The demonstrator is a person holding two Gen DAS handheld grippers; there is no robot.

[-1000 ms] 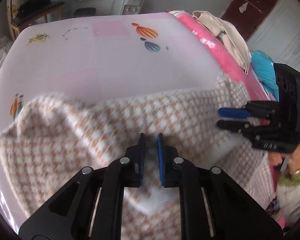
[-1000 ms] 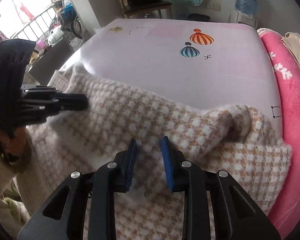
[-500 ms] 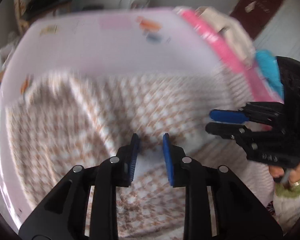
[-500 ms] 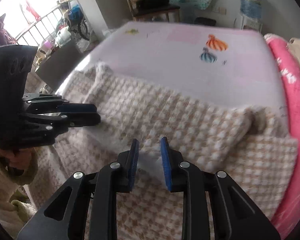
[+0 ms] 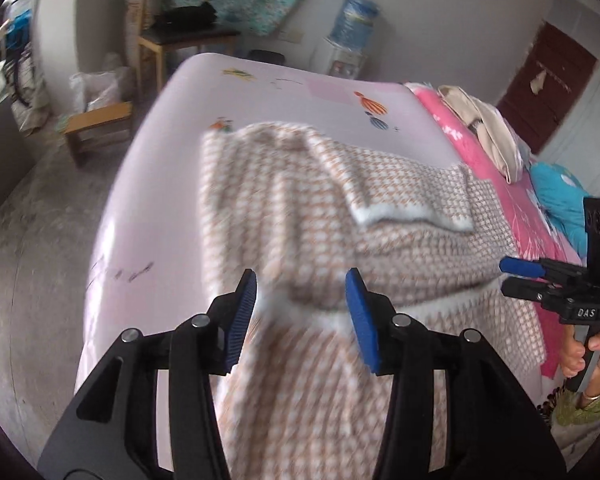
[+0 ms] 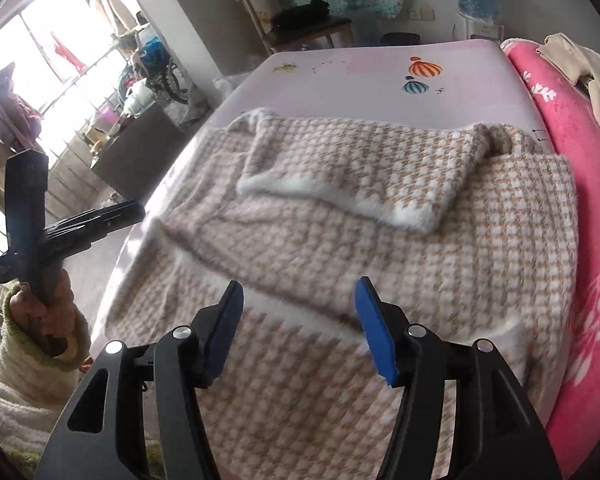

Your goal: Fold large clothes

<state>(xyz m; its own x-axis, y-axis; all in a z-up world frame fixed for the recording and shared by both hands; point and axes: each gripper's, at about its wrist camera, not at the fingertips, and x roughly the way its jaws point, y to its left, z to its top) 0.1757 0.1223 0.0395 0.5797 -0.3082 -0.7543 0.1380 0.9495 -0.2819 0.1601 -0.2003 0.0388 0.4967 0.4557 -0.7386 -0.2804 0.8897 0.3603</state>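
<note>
The garment [image 6: 380, 240] is a thick, fuzzy knit in a tan-and-white check with a plain white hem; it lies spread on the pale lilac sheet [image 6: 340, 76] of the bed, its near part hanging over the bed's near edge; one flap [image 6: 360, 168] is folded back onto the garment's far half, white hem facing the grippers, with a bunched fold at the flap's right corner beside the pink blanket [image 6: 572, 128]. The left gripper [image 5: 300, 300] hovers over the garment's near left part, jaws opening, the cloth behind them but not pinched; the right gripper [image 6: 298, 312] hovers over the garment's near middle, jaws likewise opening and gripping nothing; the flap lies well beyond both, towards the printed balloons [image 6: 420, 76].
</note>
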